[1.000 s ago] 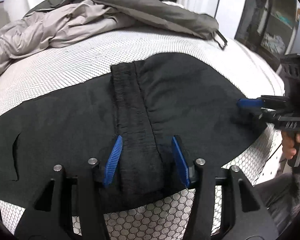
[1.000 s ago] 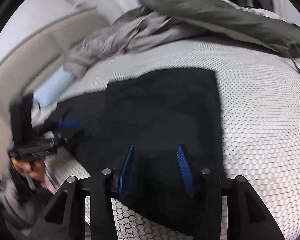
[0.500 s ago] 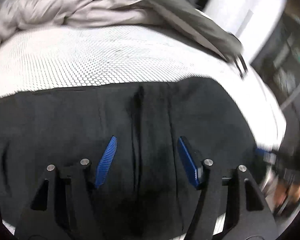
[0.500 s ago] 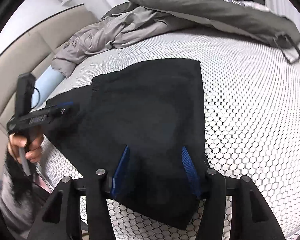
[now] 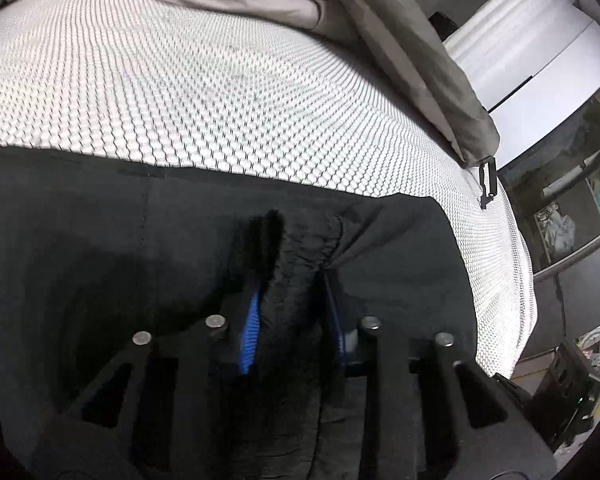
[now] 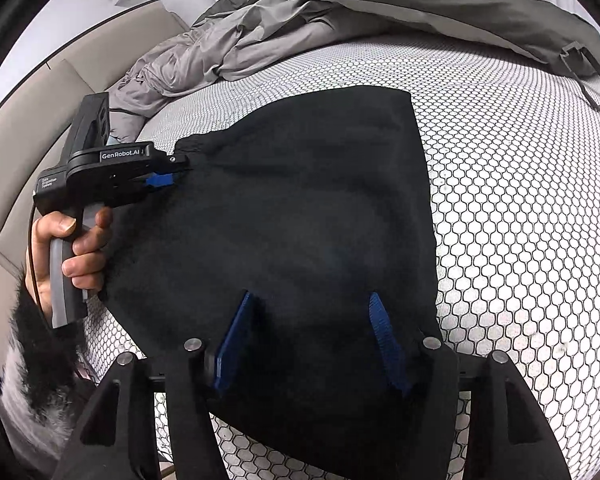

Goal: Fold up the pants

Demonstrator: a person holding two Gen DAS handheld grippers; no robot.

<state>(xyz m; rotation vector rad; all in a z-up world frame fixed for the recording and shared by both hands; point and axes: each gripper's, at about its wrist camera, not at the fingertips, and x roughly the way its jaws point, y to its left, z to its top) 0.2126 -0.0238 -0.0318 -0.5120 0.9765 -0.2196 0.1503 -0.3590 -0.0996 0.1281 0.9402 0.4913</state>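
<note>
Black pants (image 5: 100, 260) (image 6: 300, 200) lie spread on a bed with a white honeycomb cover (image 5: 180, 80) (image 6: 520, 200). My left gripper (image 5: 296, 316) is closing its jaws, and its blue pads (image 5: 250, 324) squeeze a bunched ridge of the gathered waistband. In the right wrist view the left gripper (image 6: 176, 170), held in a hand (image 6: 80, 248), bites the pants' left edge and tugs creases into the cloth. My right gripper (image 6: 312, 340) hangs over the near part of the pants with its jaws opening. Flat cloth lies under its pads (image 6: 236, 340), which do not press on it.
Crumpled grey bedding (image 5: 260, 0) (image 6: 228, 48) and a darker grey cover with a strap buckle (image 5: 486, 180) (image 6: 588, 76) are heaped at the far side. A beige headboard (image 6: 20, 120) stands on the left. Shelving (image 5: 560, 220) sits past the bed's right edge.
My left gripper slid sideways along the pants, rolled, and closed on a bunch of the waistband. The right gripper's jaws spread wider and it shifted slightly over the cloth.
</note>
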